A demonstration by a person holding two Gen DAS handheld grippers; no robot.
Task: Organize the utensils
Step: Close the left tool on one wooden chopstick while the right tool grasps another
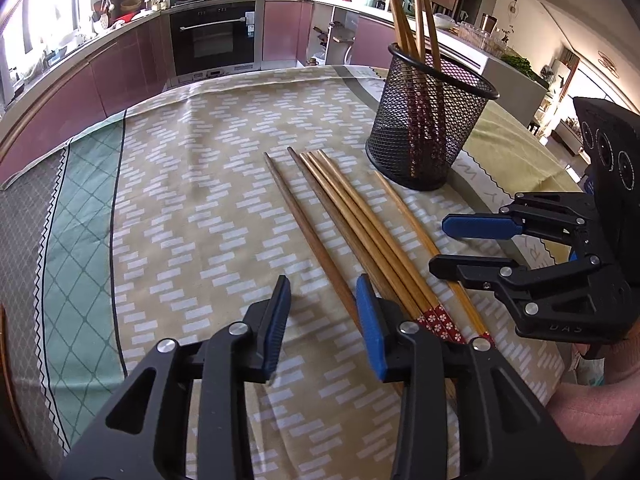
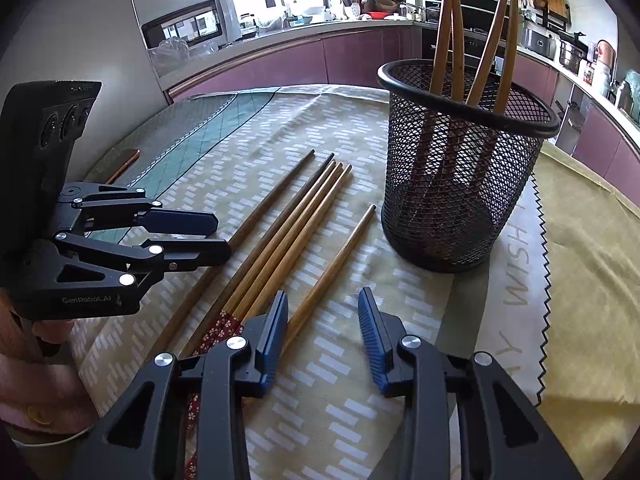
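Several wooden chopsticks (image 1: 360,232) lie side by side on the patterned tablecloth; they also show in the right wrist view (image 2: 280,236). One lighter chopstick (image 2: 332,272) lies apart, nearest the black mesh holder (image 2: 460,184), which stands upright with several chopsticks in it and also shows in the left wrist view (image 1: 428,120). My left gripper (image 1: 324,320) is open and empty, low over the thick ends of the leftmost chopsticks. My right gripper (image 2: 324,332) is open and empty, just right of the lone chopstick's thick end. Each gripper shows in the other's view, the right (image 1: 448,246) and the left (image 2: 222,236).
The tablecloth (image 1: 192,200) covers a round table; its far edge drops off toward purple kitchen cabinets (image 1: 120,76) and an oven (image 1: 216,36). A small brown object (image 2: 124,164) lies at the table's left edge. The cloth has a zigzag-edged yellow section (image 2: 580,260) on the right.
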